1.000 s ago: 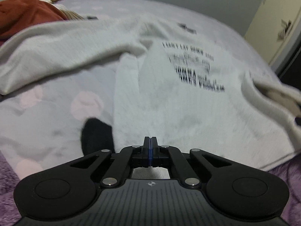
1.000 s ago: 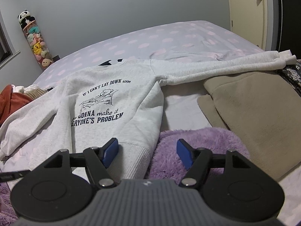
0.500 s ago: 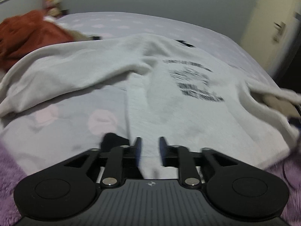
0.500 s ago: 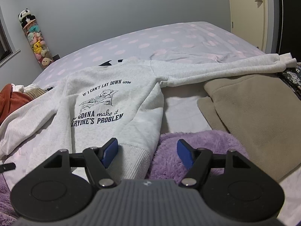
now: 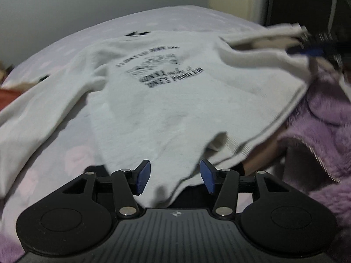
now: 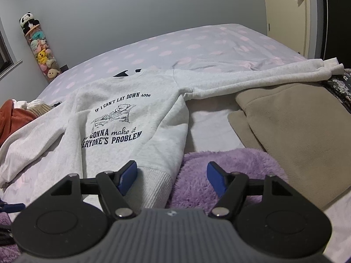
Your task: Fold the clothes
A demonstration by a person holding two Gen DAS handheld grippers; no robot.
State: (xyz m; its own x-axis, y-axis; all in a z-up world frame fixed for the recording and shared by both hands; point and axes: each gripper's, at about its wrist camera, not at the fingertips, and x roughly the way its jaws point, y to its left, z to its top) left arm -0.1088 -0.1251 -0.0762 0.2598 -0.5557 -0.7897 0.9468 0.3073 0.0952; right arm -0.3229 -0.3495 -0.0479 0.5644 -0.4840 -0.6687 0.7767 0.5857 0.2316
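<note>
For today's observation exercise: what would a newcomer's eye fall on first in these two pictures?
First, the pale grey sweatshirt spread front-up across the middle of the polka-dot bed, its dark printed slogan facing the camera. Next, the fluffy purple garment beside its hem and the beige fleece to the right. Both sets of tongs, left and right, gape open over the hem.

sweatshirt [image 5: 175,100] print blurred, left sleeve cut off

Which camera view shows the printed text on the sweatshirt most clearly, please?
The right wrist view: the printed text on the sweatshirt is sharp and mostly legible there. In the left wrist view the same print is motion-blurred and mostly unreadable.
</note>
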